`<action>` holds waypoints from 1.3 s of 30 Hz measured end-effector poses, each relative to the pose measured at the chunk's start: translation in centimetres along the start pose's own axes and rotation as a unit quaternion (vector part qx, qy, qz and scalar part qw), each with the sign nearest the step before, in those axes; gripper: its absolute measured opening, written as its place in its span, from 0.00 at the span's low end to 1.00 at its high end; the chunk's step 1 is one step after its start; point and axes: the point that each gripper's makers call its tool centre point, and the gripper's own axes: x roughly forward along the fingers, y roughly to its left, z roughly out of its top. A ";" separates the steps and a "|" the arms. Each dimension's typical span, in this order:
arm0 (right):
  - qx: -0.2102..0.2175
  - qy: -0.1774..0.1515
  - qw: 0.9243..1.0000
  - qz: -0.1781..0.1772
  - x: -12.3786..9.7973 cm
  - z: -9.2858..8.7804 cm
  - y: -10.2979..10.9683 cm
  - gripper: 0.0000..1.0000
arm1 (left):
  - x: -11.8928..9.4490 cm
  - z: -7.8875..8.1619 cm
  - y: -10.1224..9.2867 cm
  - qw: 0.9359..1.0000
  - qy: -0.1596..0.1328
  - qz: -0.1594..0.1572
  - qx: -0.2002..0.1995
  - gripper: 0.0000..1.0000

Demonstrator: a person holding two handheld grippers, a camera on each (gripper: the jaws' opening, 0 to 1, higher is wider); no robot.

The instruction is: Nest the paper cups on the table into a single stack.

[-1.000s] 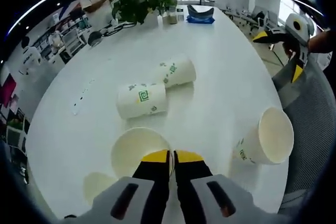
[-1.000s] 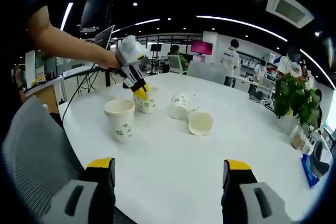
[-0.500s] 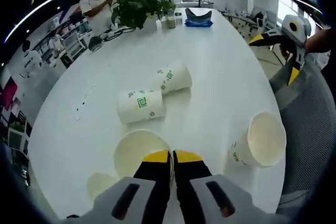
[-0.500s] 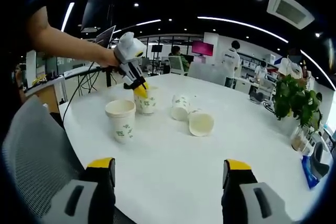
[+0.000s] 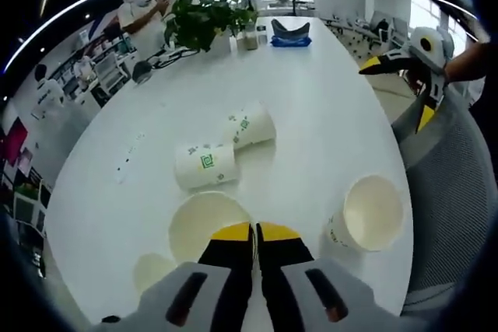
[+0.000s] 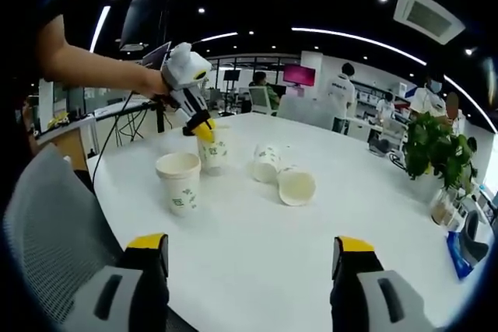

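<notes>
- Nothing is nested yet, as far as you can judge: four paper cups sit apart on the white bench (image 6: 257,246).
- Your left tongs (image 5: 254,231) are pressed together on the rim of one upright cup (image 5: 204,225). In the right gripper view it looks lifted just off the bench, though you cannot be sure.
- A second upright cup (image 6: 178,182) stands near it, just to its left in that view and towards the bench's near edge, open and ready to receive.
- Two cups lie on their sides, touching, towards the middle of the bench: one (image 5: 206,166) nearer, one (image 5: 250,124) farther.
- Your right tongs (image 6: 245,250) are spread wide, holding nothing, low over the near edge.
- Left to do: drop the held cup into the upright one, then add both tipped cups.
</notes>
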 end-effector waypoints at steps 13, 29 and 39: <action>0.003 -0.011 1.000 -0.001 0.0 0.4 0.0 0.95 | -2.5 2.3 -1.4 1.000 -0.014 -0.002 0.019 0.00; 0.006 -0.012 1.000 0.001 0.0 0.3 0.1 1.00 | -5.9 4.4 -2.8 0.999 -0.020 -0.009 0.044 0.00; 0.005 -0.012 1.000 0.000 0.0 0.4 0.1 1.00 | -7.7 5.4 -3.9 0.998 -0.026 -0.017 0.061 0.00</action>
